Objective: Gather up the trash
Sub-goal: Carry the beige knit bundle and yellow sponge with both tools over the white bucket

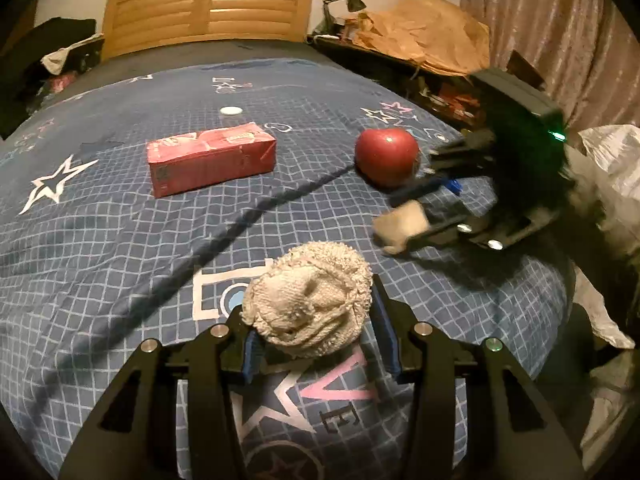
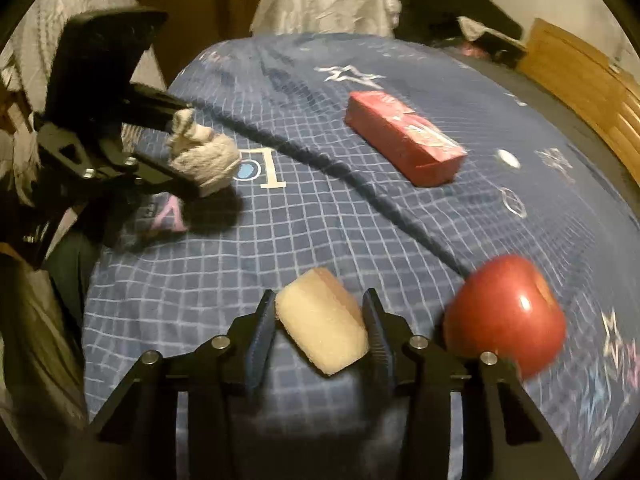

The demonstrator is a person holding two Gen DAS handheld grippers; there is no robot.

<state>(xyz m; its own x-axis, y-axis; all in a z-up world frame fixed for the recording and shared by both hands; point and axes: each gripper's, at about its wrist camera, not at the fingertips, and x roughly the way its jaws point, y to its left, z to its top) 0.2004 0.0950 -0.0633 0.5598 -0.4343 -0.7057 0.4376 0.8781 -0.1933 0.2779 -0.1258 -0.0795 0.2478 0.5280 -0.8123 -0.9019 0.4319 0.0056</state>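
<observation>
My left gripper [image 1: 316,320] is shut on a balled-up cream knitted cloth [image 1: 312,300], held just above the blue checked bedspread [image 1: 120,260]; the right wrist view shows the same grip [image 2: 196,152] at the left. My right gripper [image 2: 320,312] is shut on a beige sponge block [image 2: 320,328]; in the left wrist view this gripper [image 1: 404,220] sits at the right, blurred. A red apple [image 1: 387,156] [image 2: 506,316] lies right beside the right gripper. On its side in mid-bed lies a red carton [image 1: 212,160] [image 2: 404,136]. Beyond it is a small white cap [image 1: 231,111] [image 2: 507,158].
A wooden headboard [image 1: 208,8] closes the far end of the bed. A cluttered side table with brown paper [image 1: 424,36] and a desk lamp [image 1: 344,0] stands at the right. A white plastic bag [image 1: 612,156] hangs past the bed's right edge. Dark clothes [image 1: 56,56] are piled at the left.
</observation>
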